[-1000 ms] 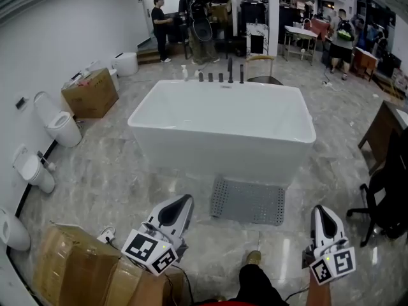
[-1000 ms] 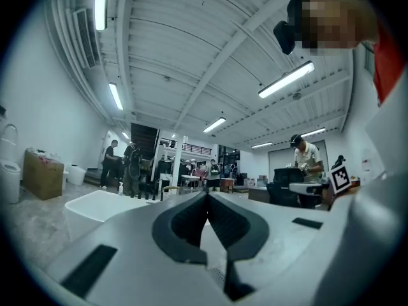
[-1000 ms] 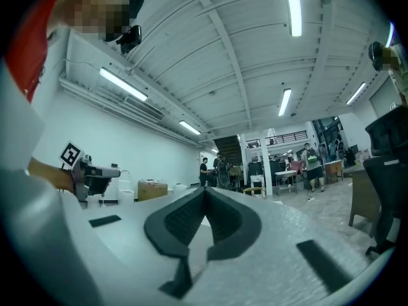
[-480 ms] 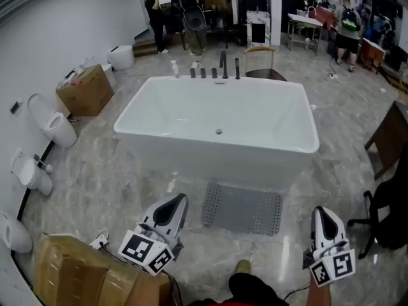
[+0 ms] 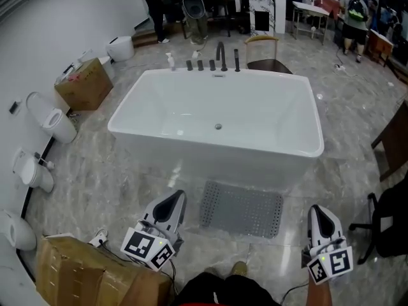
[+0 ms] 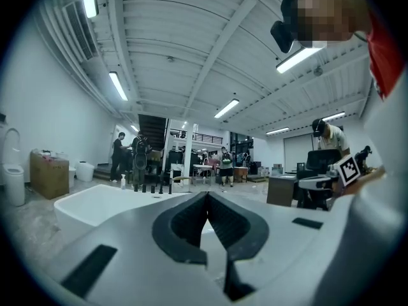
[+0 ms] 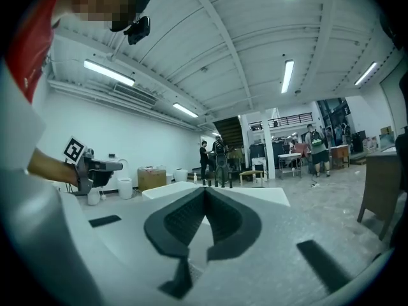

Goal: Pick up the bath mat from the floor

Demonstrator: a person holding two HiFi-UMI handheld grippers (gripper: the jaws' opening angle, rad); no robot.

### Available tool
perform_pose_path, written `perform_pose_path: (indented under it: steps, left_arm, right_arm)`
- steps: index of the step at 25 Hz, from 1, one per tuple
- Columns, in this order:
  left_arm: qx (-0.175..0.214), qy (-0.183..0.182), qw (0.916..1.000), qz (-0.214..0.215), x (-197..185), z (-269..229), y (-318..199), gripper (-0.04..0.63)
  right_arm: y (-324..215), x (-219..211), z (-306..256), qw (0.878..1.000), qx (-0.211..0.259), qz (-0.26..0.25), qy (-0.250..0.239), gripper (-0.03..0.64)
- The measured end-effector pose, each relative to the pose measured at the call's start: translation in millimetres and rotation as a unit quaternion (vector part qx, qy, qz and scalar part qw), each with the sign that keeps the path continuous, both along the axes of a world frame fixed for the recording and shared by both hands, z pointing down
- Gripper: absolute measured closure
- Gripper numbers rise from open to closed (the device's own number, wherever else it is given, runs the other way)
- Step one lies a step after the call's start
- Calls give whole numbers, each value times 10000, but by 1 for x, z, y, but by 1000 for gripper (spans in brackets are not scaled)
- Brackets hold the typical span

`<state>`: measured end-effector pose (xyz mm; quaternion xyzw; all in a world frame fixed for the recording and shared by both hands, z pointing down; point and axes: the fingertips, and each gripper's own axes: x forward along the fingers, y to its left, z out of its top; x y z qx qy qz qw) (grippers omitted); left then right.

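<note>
Your left gripper (image 5: 180,197) has its jaws shut tight, tip to tip, with nothing between them. Your right gripper (image 5: 317,210) is shut the same way and holds nothing. You hold both level, low in the head view, pointing toward the bath. The grey bath mat (image 5: 241,207) lies flat on the shiny stone floor (image 5: 115,177), between the two grippers and a bit ahead of them. Neither gripper touches it. The mat's far edge sits just beside the front wall of the big white bathtub (image 5: 210,161). Dark taps (image 5: 220,55) stand in a row at the tub's far rim. Your shoe (image 5: 238,269) is near the mat's near edge. A brown cardboard box (image 5: 76,273) is just beside your left gripper. White toilets (image 5: 56,125) line the wall on the left, and a dark chair (image 5: 387,225) stands to the right of your right gripper
</note>
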<state>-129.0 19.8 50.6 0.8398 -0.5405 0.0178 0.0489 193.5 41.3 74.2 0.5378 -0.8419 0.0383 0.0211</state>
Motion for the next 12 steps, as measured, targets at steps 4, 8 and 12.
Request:
perform_pose_path:
  steps: [4,8,12]
  left_arm:
    - [-120,-28,9999,17,-4,30,-27,584]
    - [-341,-63,9994,-42,-12,63,-53,584]
    - [-566,-72,9984,-54,-21,101,-71,584]
  right_arm:
    - [-25,6,24,9996,-201,184,66,614]
    - [-44,9,50,9984,-379,372,194,614]
    - [-56,13,80,9964,-572,554,276,612]
